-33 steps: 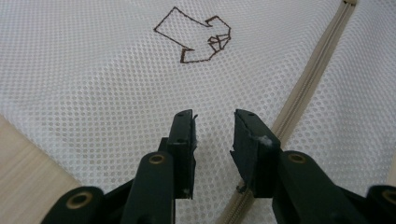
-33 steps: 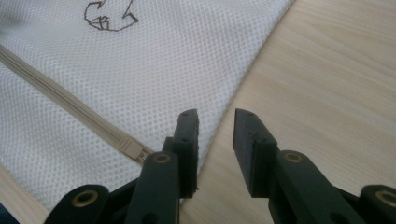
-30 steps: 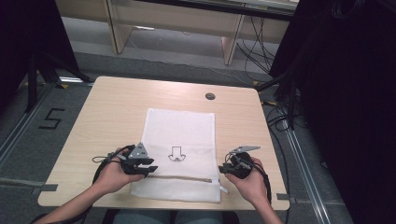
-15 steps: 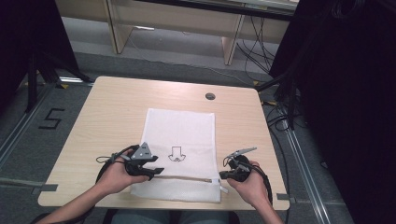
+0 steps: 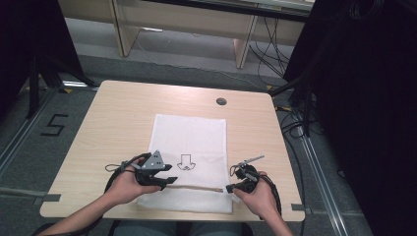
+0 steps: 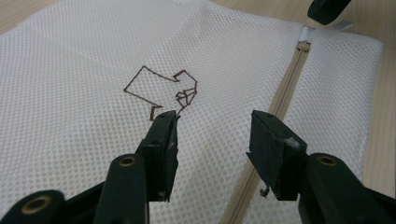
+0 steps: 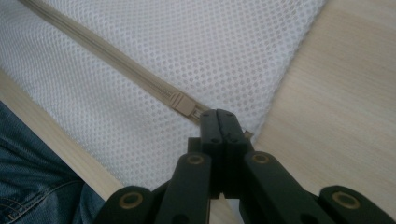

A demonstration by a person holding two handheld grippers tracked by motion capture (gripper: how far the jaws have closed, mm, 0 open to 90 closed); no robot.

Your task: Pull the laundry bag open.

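A white mesh bag (image 5: pixel 192 132) lies flat on the wooden table (image 5: pixel 118 113), with a brown arrow-like print (image 5: pixel 186 161) on it. A beige zipper (image 5: pixel 196 187) runs across the bag near the front edge. My left gripper (image 5: pixel 164 179) hovers open over the mesh (image 6: pixel 70 70), just short of the print (image 6: pixel 161 88), with the zipper (image 6: pixel 280 102) passing under its right jaw. My right gripper (image 5: pixel 230 188) is shut at the bag's right edge. Its closed tips (image 7: pixel 224 121) pinch the zipper's end just past the slider (image 7: pixel 182 103).
A round cable hole (image 5: pixel 221 101) sits at the table's far side. Bare wood (image 7: pixel 336 93) lies to the right of the bag. The person's jeans (image 7: pixel 32 177) show below the front edge. Cables (image 5: pixel 295 123) trail on the floor at the right.
The left gripper has edged right toward the zipper. The right gripper has slid slightly left and nearer the front edge, still shut at the zipper's end.
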